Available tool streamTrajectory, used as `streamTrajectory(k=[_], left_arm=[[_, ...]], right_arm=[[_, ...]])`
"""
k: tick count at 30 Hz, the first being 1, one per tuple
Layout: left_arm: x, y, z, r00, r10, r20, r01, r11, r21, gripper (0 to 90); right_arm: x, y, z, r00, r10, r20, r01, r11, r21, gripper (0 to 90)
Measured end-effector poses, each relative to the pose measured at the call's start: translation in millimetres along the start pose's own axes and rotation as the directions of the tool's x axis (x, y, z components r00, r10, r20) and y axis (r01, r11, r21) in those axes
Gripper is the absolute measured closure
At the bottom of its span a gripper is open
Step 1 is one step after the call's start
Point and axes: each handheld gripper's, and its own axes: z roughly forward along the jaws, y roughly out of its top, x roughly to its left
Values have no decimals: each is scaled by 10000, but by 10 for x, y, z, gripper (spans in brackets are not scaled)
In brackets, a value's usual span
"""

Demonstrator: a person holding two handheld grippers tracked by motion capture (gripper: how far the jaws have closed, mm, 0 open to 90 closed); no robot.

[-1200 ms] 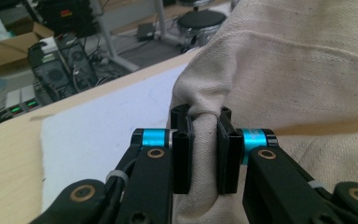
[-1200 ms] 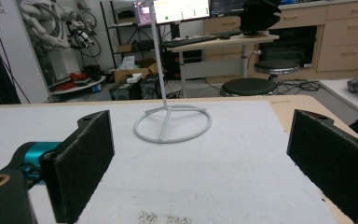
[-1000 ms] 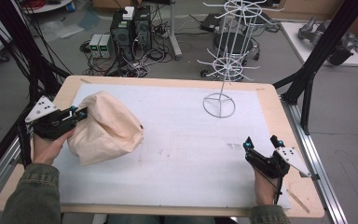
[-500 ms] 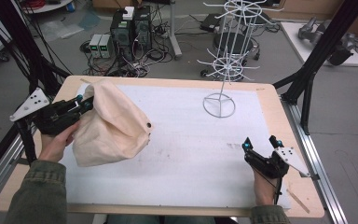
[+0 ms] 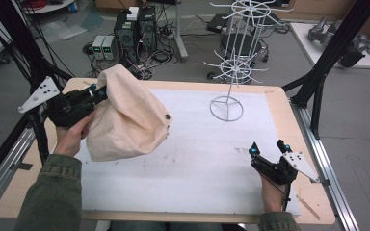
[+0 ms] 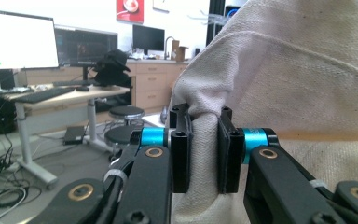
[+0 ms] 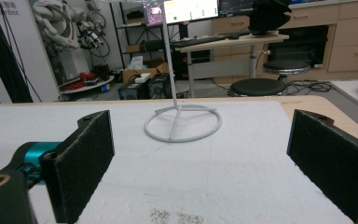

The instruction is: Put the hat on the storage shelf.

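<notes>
Left gripper (image 6: 200,154) jaws clamped on a bunched fold of the cloth bag (image 5: 125,115), hanging above the surface's left edge, bottom near the white mat (image 5: 212,168). Keep grip firm, lift clear before swinging toward wire rack (image 5: 227,72) at far edge. Right gripper (image 7: 200,163) jaws wide apart, empty, near right corner. Bag contents not visible; eyelet (image 5: 167,117) showing.

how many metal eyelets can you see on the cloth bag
1: a single metal eyelet at the right corner of the cloth bag, facing the wire rack. Others may be hidden in the folds or on the far side.
</notes>
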Motion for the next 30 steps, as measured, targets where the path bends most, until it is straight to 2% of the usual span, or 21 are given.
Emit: streamTrajectory(k=[8, 12, 15, 18, 30], left_arm=[[-42, 221, 310, 10000, 94, 27, -93, 9996, -256, 788], [-42, 304, 484, 9999, 120, 11, -120, 9994, -336, 788], [-26, 358, 620, 9998, 96, 184, -89, 9992, -395, 788], [-19, 408, 747, 9997, 175, 164, -168, 9991, -379, 788], [-52, 618, 1216, 9985, 121, 537, -63, 9942, -1070, 788]], right_arm=[[-11, -2, 1, 9999, 137, -10, -137, 9999, 80, 62], [-24, -1, -10, 10000, 54, 48, -54, 9999, 88, 62], [-21, 5, -32, 9996, 266, 98, -266, 9996, 7, 62], [-22, 9, -48, 9994, 354, 51, -353, 9993, -93, 62], [-12, 14, -82, 9990, 417, -155, -418, 9991, -44, 62]])
